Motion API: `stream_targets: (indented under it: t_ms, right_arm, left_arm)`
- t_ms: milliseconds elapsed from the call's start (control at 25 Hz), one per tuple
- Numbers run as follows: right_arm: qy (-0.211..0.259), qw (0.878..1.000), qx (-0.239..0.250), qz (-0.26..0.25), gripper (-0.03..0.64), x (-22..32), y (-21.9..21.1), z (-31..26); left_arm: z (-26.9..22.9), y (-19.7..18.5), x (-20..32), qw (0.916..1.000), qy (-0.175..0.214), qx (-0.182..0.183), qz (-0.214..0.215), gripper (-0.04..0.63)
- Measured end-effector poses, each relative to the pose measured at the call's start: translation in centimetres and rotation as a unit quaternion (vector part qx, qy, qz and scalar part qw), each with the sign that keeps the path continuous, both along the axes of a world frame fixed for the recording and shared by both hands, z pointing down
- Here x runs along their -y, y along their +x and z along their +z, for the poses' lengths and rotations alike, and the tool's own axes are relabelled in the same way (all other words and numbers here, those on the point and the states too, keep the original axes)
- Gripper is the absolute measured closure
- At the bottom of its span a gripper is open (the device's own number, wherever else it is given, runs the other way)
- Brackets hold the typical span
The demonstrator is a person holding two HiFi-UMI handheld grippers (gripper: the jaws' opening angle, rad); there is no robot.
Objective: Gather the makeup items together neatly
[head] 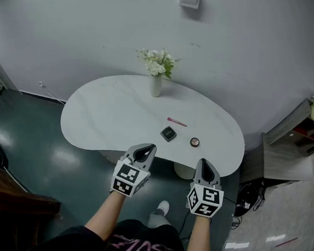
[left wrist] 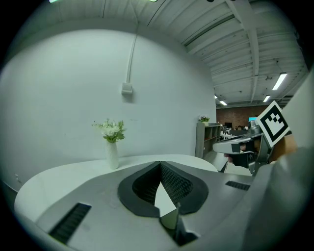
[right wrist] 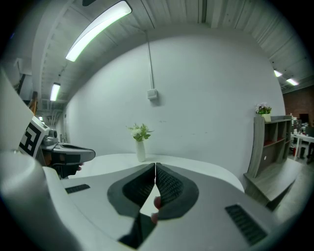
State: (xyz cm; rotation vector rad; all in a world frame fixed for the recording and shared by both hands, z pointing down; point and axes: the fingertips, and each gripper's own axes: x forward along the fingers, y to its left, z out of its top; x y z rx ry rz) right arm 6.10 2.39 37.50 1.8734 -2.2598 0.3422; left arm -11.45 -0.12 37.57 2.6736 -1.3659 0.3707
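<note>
Three makeup items lie on the white table [head: 109, 118]: a thin pink stick [head: 177, 121], a dark square compact [head: 169, 133] and a small round pot [head: 194, 142]. My left gripper [head: 148, 147] hovers at the table's near edge, left of the compact, jaws shut and empty. My right gripper [head: 204, 163] hangs just off the near edge, below the round pot, also shut on nothing. In the left gripper view the shut jaws [left wrist: 160, 163] point over the tabletop. The right gripper view shows the closed jaws [right wrist: 155, 166] with a bit of pink showing low behind them.
A white vase of flowers [head: 157, 68] stands at the table's far side, also in the left gripper view [left wrist: 112, 142] and right gripper view [right wrist: 141, 142]. A wooden shelf unit [head: 293, 144] is to the right. A dark bench [head: 0, 191] sits at the lower left.
</note>
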Motion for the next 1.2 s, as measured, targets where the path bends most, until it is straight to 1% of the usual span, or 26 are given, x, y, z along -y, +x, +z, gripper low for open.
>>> stream_targets:
  t_ms: [360,600,880,1200]
  right_arm:
    - [-0.014,1.000,0.017,-0.010,0.554,4.4,2.6,1.5]
    - [-0.018,0.999,0.027,-0.027,0.554,7.3,4.1,1.7]
    - [-0.020,0.999,0.032,-0.037,0.554,9.0,5.1,1.9]
    - [-0.020,0.998,0.035,-0.046,0.552,9.6,5.4,1.6]
  left_arm:
    - [1.3,2.4,3.6,0.9996,-0.017,0.020,-0.012,0.583]
    - [1.3,3.8,6.0,0.9990,-0.020,0.030,-0.026,0.583]
    - [1.2,4.9,7.4,0.9985,-0.021,0.039,-0.032,0.583]
    - [0.9,5.4,7.9,0.9983,-0.018,0.042,-0.034,0.583]
